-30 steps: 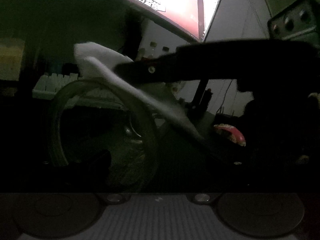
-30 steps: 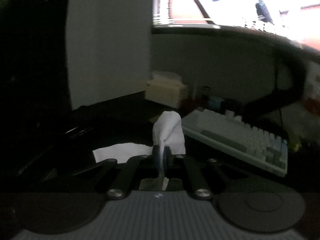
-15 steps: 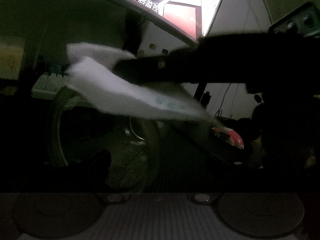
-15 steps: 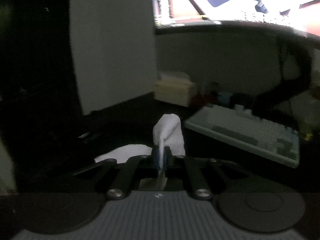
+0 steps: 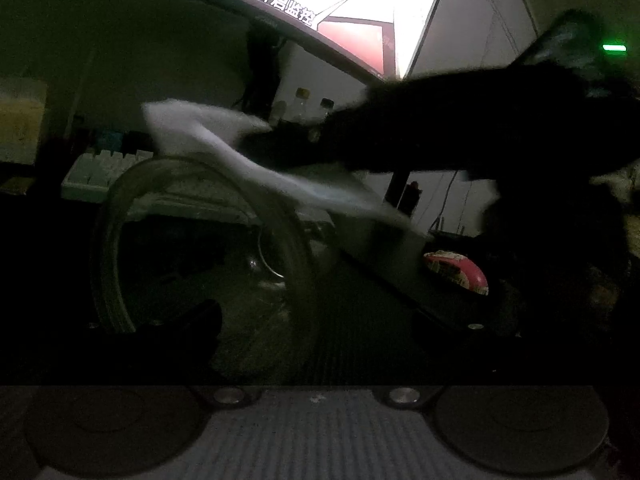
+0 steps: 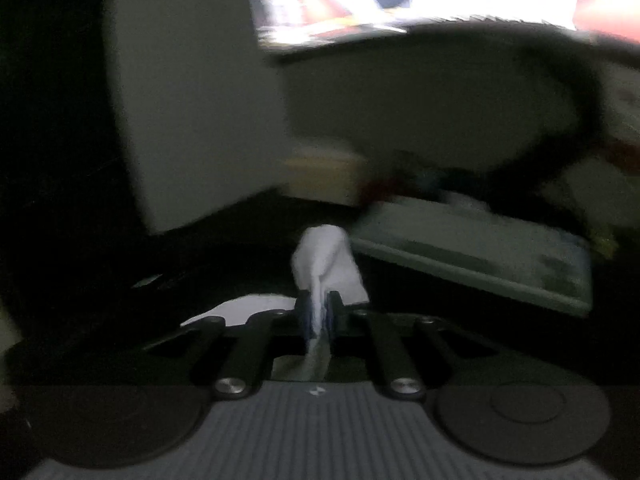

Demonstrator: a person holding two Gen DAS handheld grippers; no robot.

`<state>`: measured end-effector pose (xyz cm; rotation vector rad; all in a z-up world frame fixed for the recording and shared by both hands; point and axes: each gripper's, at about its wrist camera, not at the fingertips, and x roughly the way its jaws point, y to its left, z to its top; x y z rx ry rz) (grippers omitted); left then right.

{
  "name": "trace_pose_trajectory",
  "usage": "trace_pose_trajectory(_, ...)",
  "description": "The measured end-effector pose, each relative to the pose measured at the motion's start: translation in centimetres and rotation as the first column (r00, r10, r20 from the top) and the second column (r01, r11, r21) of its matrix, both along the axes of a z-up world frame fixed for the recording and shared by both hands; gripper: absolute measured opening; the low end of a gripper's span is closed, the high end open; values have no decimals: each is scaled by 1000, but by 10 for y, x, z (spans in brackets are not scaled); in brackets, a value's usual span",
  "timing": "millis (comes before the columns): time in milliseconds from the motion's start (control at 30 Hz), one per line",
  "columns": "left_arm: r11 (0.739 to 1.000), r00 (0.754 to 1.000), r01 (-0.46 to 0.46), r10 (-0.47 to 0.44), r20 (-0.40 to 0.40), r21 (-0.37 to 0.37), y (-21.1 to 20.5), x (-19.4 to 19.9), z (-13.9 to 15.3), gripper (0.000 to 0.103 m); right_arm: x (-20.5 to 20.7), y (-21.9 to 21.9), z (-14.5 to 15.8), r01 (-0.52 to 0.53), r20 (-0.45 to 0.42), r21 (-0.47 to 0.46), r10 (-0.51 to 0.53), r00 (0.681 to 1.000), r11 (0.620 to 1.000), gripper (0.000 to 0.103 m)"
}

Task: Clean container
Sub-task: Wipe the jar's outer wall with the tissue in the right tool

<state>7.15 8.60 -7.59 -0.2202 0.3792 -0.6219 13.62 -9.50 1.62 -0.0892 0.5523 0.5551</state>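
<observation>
With the right gripper [image 6: 318, 316] pinched tight on a white tissue [image 6: 326, 258] above the glass container [image 5: 200, 248] that the left gripper's barely visible fingers seem to clamp, the thin tissue could tear or slip loose while wiping.

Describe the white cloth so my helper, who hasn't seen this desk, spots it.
Below the lit monitor, a clear round glass container lies tipped on its side. The crumpled white cloth hangs over its rim, pinched in the black right gripper. Nothing else nearby is soft and white.
</observation>
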Motion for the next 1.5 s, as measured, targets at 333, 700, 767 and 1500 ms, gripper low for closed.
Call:
trace_pose_trajectory(333,999,1000,-16,16,6,33,-8,-6,4,103,-32,23,8,-221,18,7,221,975,975,9)
trace_pose_trajectory(700,991,999,16,-22,46,134,-29,-19,6,103,-27,13,3,-91,39,-60,93,995,994,8)
trace_pose_trajectory(767,989,998,27,-34,50,144,-30,-20,6,103,-40,14,5,-205,23,-2,205,978,979,8)
trace_pose_trajectory(1500,965,991,104,-120,56,242,-51,-35,9,103,-33,-20,-5,54,53,-78,-50,997,995,9)
